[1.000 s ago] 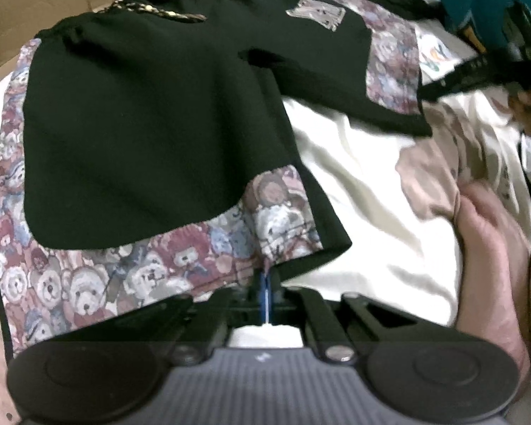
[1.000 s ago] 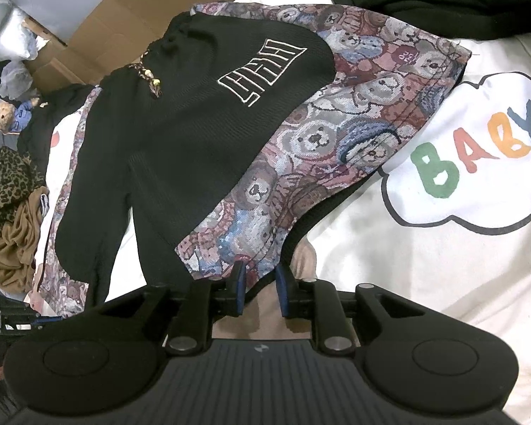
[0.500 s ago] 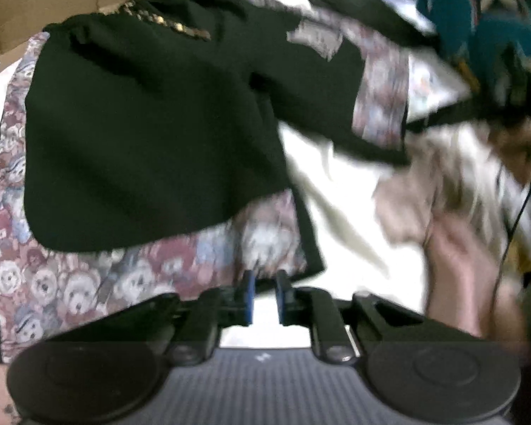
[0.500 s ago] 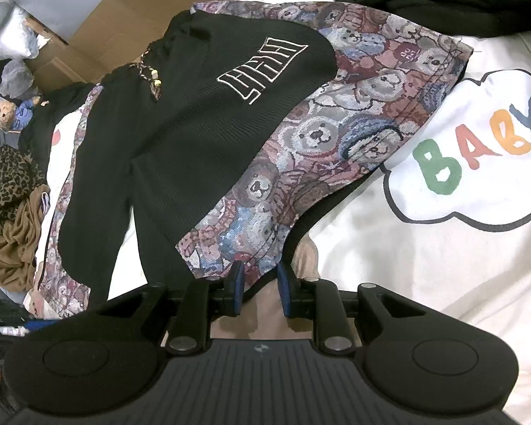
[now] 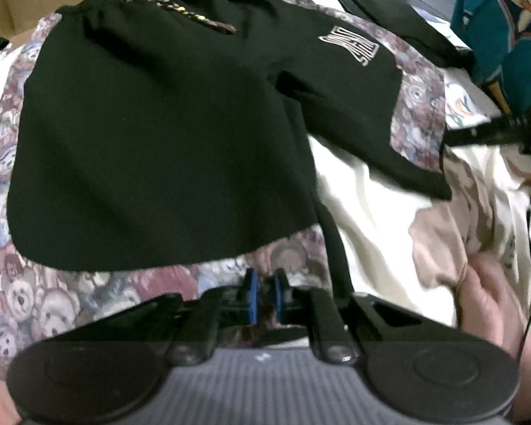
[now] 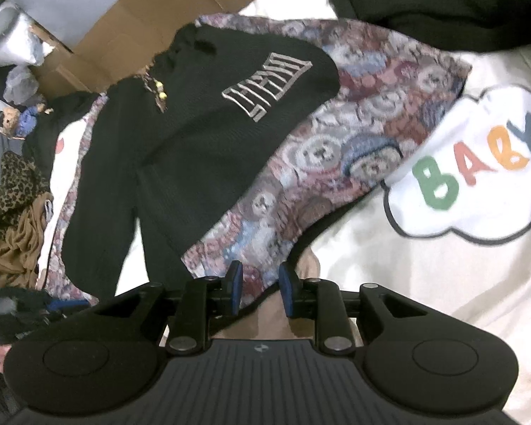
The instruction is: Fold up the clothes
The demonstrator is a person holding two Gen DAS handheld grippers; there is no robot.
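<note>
Your shorts (image 5: 152,134) lie spread flat on the cream blanket (image 6: 424,283), waistband at the far end and both leg hems toward you, so the long axis runs straight away from your fingers. Your left gripper (image 5: 263,295) sits at the near hem of one leg, fingers nearly together with bear-print fabric between them. Your right gripper (image 6: 260,292) brackets the other leg's hem, fingers apart, not visibly pinching
</note>
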